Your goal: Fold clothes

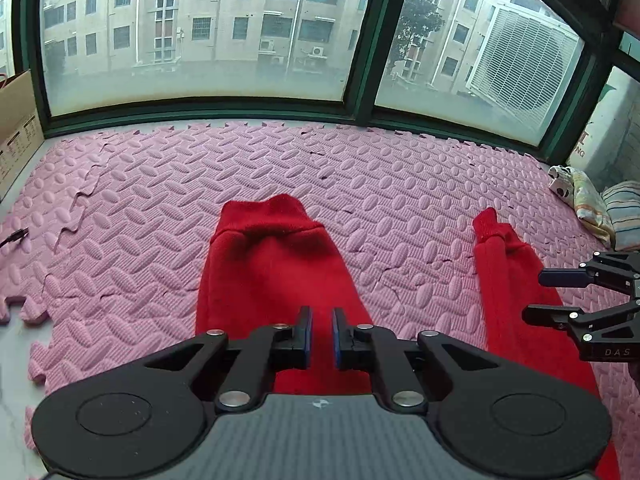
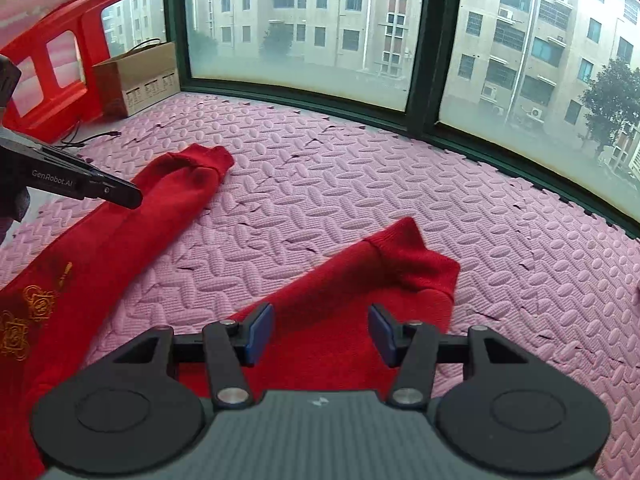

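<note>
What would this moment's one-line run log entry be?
stage: fold not begun | red garment: flat on pink mat, both sleeves out | left hand-held gripper: nearly shut, empty | right hand-held gripper: open, above right sleeve

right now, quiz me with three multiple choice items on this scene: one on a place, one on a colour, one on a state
1. Where is the cardboard box?
A. by the window, at the mat's edge
B. on the red garment
C. between the right gripper's jaws

2. What colour is the garment on the mat?
A. blue
B. red
C. white

3. How do the two grippers' jaws stand?
A. both wide apart
B. left gripper nearly shut, right gripper open
C. both clamped on cloth

Answers:
1. A, the box sits against the window frame beside the pink mat.
2. B, both sleeves and the body are red, with gold embroidery in the right wrist view.
3. B, the left jaws show only a thin gap with nothing between them, and the right stand well apart above a sleeve.
</note>
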### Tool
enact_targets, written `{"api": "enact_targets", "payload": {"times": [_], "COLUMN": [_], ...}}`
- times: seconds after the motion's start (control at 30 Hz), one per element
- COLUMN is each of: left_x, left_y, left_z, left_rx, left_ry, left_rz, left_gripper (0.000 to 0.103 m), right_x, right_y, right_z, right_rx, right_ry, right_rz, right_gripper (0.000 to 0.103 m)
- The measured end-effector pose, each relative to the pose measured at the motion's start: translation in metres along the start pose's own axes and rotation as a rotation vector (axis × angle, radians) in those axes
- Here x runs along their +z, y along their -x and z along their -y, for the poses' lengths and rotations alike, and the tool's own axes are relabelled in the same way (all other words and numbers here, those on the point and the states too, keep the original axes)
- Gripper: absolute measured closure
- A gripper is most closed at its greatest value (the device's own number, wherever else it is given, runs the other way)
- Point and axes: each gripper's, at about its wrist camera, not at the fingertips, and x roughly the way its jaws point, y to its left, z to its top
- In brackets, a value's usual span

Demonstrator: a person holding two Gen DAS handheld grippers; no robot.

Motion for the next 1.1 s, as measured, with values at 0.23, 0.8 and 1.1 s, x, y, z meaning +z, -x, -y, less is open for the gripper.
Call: {"api": "enact_targets", "payload": {"times": [0.23, 0.8, 1.1], "left_x": [-0.054, -0.093, -0.093], "left_y": [0.055, 0.056, 0.065], "left_z": [-0.011, -0.001, -0.005], "left_rx": [0.114, 0.206, 0.203], "left_ry": [0.019, -0.024, 0.006], "left_rz": [-0.004, -0.007, 0.020], "left_gripper": [0.092, 0.083, 0.097], "right_x": [0.003, -0.001, 0.002], "right_y": [0.006, -0.017, -0.019], "right_z": [-0.062, -0.094, -0.085], "right_rx": [0.201, 0.246, 0.267], "right_ry": [0.021, -0.066, -0.166], "right_rz": [-0.013, -0.060, -0.054], "right_gripper": [0.057, 0.064, 0.064]}}
